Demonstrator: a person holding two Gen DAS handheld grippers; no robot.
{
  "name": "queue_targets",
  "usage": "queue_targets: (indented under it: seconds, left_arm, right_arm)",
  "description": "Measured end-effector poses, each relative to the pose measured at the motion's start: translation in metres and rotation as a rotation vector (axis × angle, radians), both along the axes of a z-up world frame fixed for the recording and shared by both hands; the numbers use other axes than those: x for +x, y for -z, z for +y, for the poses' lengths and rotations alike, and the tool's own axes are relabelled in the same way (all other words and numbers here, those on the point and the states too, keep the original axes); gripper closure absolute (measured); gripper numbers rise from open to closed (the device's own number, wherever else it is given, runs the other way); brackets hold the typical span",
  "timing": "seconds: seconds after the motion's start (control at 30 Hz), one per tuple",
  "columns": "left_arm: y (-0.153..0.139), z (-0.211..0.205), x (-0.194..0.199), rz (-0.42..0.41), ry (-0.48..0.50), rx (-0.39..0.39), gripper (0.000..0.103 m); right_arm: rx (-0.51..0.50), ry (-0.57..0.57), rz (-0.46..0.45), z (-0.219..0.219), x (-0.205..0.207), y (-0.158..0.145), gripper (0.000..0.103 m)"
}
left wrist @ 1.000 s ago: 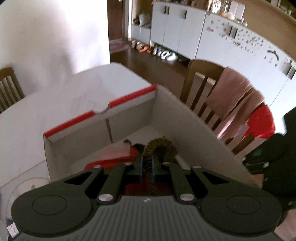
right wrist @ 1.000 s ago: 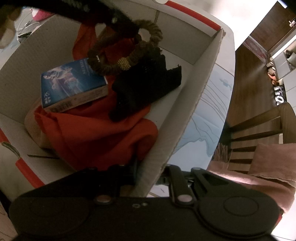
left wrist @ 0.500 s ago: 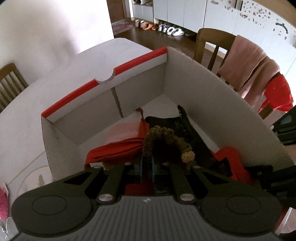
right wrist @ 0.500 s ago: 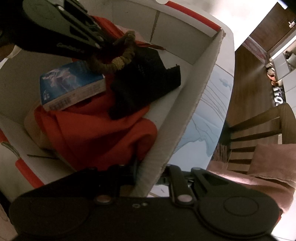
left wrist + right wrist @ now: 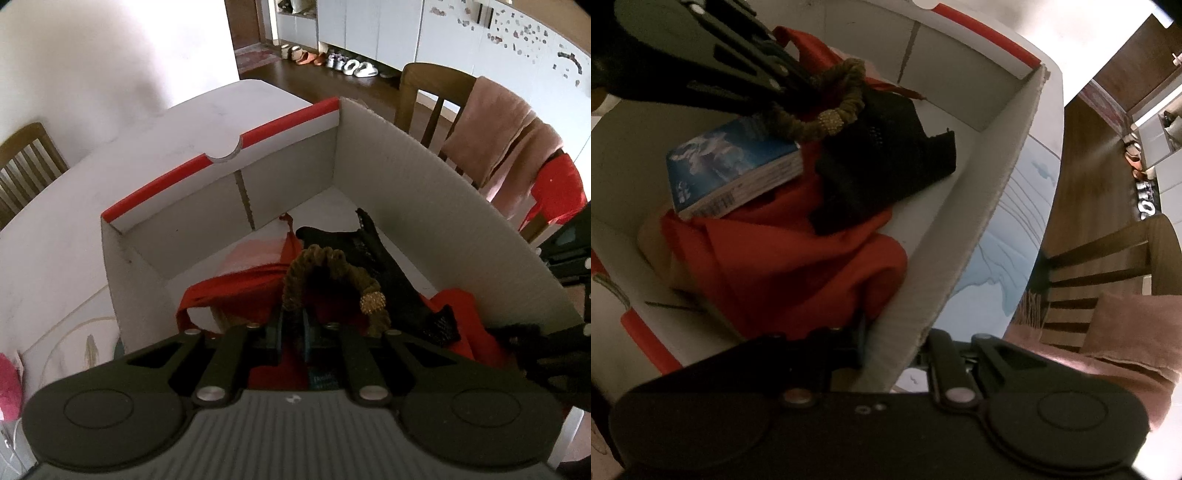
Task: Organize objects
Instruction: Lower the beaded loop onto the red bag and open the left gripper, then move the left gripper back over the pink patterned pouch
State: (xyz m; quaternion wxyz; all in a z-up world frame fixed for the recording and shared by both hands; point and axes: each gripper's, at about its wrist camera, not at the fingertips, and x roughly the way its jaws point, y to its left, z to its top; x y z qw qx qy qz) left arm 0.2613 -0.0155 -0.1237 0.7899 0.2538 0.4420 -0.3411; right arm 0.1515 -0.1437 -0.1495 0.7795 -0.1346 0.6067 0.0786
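A white cardboard box [image 5: 424, 147] with a red-edged flap stands on the table. Inside it lie a red cloth [image 5: 798, 258], a black lace cloth [image 5: 886, 162] and a blue carton [image 5: 735, 166]. My left gripper [image 5: 291, 317] is shut on a brown braided rope ring [image 5: 332, 266] with a gold bead, held low inside the box over the cloths. The right wrist view shows that ring [image 5: 827, 122] hanging from the left gripper [image 5: 790, 77] just above the blue carton. My right gripper [image 5: 886, 347] is shut on the box's side wall [image 5: 990, 192].
The box rests on a white table [image 5: 110, 192]. A wooden chair [image 5: 424, 85] draped with a pink towel [image 5: 506, 136] stands past the box's right wall, another chair [image 5: 26, 166] at the far left. A pink object [image 5: 9, 384] lies at the table's left edge.
The left gripper has tipped further down and sunk into the box with the rope ring, which now hangs close over the blue carton. The right gripper has kept still on the wall.
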Motion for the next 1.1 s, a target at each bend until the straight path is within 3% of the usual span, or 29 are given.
queue_targets:
  seconds: [0.2,0.33,0.53,0.6,0.67,1.1]
  left_arm:
    - [-0.008,0.012,-0.008,-0.023,-0.010,-0.021,0.093]
    - [-0.016,0.027,-0.013,-0.029,-0.029,-0.053,0.076]
    - [-0.028,0.048,-0.022,-0.046,-0.066,-0.087,0.073]
    - [-0.034,0.055,-0.027,-0.053,-0.075,-0.102,0.065]
    - [-0.039,0.062,-0.033,-0.067,-0.079,-0.120,0.044]
    - [-0.082,0.117,-0.053,-0.119,-0.220,-0.241,0.044]
  right_arm:
    - [0.001,-0.015,-0.003,0.001,-0.002,-0.001,0.090]
    - [0.009,-0.026,-0.008,0.001,-0.004,-0.003,0.090]
    - [0.016,-0.051,-0.016,0.001,-0.008,-0.005,0.090]
    - [0.019,-0.059,-0.019,0.000,-0.010,-0.005,0.090]
    - [0.019,-0.069,-0.025,-0.001,-0.011,-0.005,0.090]
    - [0.043,-0.105,-0.059,-0.008,-0.019,-0.008,0.089]
